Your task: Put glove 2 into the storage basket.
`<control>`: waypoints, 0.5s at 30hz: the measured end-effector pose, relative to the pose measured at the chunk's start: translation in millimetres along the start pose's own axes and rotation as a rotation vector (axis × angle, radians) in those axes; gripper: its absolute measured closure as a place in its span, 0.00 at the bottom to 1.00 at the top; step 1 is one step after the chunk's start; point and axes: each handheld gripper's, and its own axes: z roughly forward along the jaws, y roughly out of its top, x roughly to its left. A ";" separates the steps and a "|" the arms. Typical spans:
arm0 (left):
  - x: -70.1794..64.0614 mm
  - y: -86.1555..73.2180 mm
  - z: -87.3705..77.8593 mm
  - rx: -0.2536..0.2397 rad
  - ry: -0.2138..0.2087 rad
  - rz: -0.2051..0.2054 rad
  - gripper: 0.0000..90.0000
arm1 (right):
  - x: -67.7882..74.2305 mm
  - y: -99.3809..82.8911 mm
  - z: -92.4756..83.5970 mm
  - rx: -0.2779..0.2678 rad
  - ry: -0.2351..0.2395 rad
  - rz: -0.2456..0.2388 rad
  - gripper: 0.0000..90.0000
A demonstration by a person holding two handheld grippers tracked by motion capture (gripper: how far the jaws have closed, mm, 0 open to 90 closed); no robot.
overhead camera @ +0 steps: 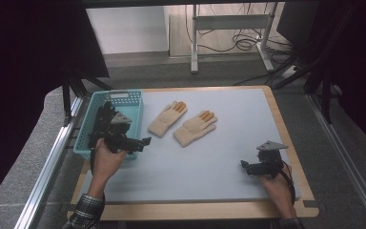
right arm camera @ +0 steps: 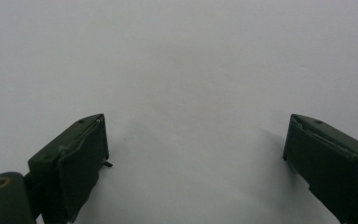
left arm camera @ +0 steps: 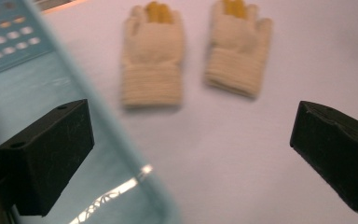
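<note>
The right gripper (overhead camera: 251, 167) rested wide open over bare mat, well apart from everything. The left gripper (overhead camera: 134, 142), jaws spread and empty, hung at the basket (overhead camera: 89, 125) rim. The gloves (overhead camera: 182, 123) lay beyond it, cuffs toward it, nearer the left hand.

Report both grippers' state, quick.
Left gripper: open, empty, over the teal plastic basket's rim.
Right gripper: open, empty, above the grey table mat.

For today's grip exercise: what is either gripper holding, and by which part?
Nothing: left gripper and right gripper are open and empty; both gloves lie free.
</note>
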 end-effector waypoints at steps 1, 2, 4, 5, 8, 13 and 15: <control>-5.7 -0.9 1.3 0.001 -0.004 0.012 0.00 | 0.0 0.0 0.0 0.000 0.000 0.000 0.07; -13.3 -2.3 3.3 -0.001 -0.008 0.028 0.00 | 0.0 0.0 0.0 0.000 0.000 0.000 0.07; -28.9 -5.8 8.0 -0.010 -0.017 0.060 0.00 | 0.1 0.0 0.0 0.000 0.000 0.001 0.07; -36.2 -7.7 10.5 -0.016 -0.020 0.075 0.00 | 0.0 0.0 0.0 0.000 0.000 0.000 0.07; -55.3 -15.2 21.0 -0.018 -0.032 0.109 0.00 | 0.0 0.0 0.1 0.000 0.000 0.000 0.07; -73.7 -32.4 42.0 0.002 -0.039 0.145 0.00 | 0.2 0.1 0.1 0.001 0.000 0.000 0.07; -74.9 -40.5 49.3 0.012 -0.032 0.137 0.00 | 0.0 0.2 0.0 0.003 0.000 0.000 0.07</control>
